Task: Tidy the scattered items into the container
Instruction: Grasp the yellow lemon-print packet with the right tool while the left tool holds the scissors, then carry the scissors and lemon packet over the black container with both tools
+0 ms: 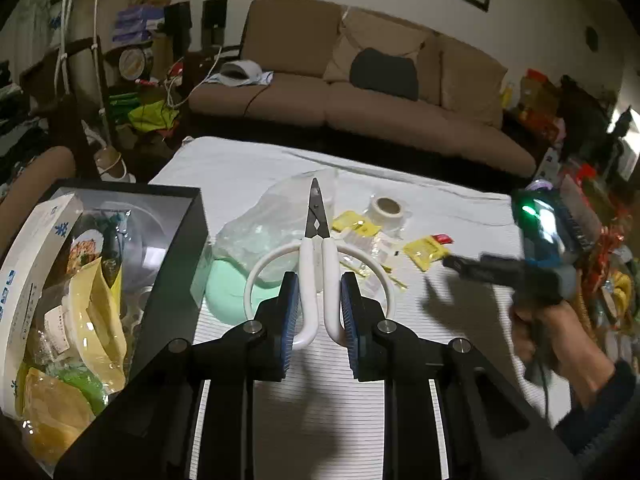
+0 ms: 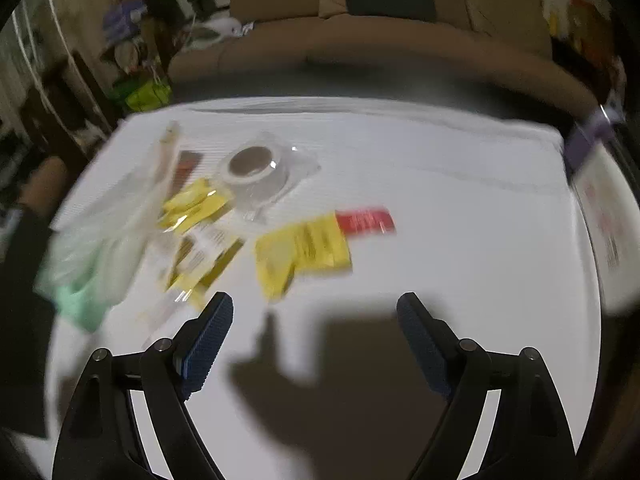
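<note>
— Where are the scissors (image 1: 318,264)?
— Clamped by the handles in the left hand-held gripper (image 1: 319,320), just right of the black container's (image 1: 172,280) wall.
— And the right hand-held gripper (image 2: 316,340)?
— Fingers spread, empty, over bare bench (image 2: 460,220); yellow packets (image 2: 302,250) lie near its left finger.

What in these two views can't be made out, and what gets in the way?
- Left wrist view: lower contents of the black box, hidden by piled packets and its wall.
- Left wrist view: the scissors handles' near ends, behind the left hand-held gripper pads.
- Right wrist view: print on the yellow packet and red packet, motion-blurred.
- Left wrist view: right hand-held gripper, blurred.
</note>
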Demonstrator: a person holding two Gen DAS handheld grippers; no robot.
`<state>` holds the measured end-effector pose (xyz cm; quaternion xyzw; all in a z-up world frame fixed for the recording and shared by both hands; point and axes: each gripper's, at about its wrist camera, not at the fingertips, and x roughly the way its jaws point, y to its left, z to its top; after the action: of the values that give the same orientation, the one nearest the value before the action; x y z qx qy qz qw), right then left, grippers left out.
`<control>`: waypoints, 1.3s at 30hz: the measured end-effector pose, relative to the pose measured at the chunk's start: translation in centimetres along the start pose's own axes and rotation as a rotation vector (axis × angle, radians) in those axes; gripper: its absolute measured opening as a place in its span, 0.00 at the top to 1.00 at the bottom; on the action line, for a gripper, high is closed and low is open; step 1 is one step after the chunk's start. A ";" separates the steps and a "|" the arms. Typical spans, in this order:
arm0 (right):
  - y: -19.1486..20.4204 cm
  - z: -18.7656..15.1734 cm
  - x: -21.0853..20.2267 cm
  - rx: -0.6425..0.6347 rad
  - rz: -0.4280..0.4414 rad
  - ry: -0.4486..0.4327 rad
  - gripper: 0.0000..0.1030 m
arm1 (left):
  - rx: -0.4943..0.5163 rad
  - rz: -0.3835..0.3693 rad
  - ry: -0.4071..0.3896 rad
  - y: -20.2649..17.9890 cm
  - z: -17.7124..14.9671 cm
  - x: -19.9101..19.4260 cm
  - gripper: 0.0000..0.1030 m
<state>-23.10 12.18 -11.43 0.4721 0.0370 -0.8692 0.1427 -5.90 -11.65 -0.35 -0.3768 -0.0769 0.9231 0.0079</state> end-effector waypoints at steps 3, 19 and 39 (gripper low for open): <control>1.9 1.2 3.8 -0.125 -0.102 0.028 0.16 | -0.007 0.011 -0.002 0.4 0.3 0.1 0.81; 1.6 -3.4 -5.1 -0.159 0.101 -0.101 0.86 | 0.038 0.005 -0.039 -0.2 0.9 -1.5 0.81; 11.0 -6.5 -28.2 -0.173 0.456 -0.282 0.86 | -0.029 -0.120 -0.191 5.8 6.2 -16.9 0.81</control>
<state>-0.22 8.97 9.16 0.3288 -0.0164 -0.8653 0.3781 2.17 -19.49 14.87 -0.2818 -0.1131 0.9514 0.0505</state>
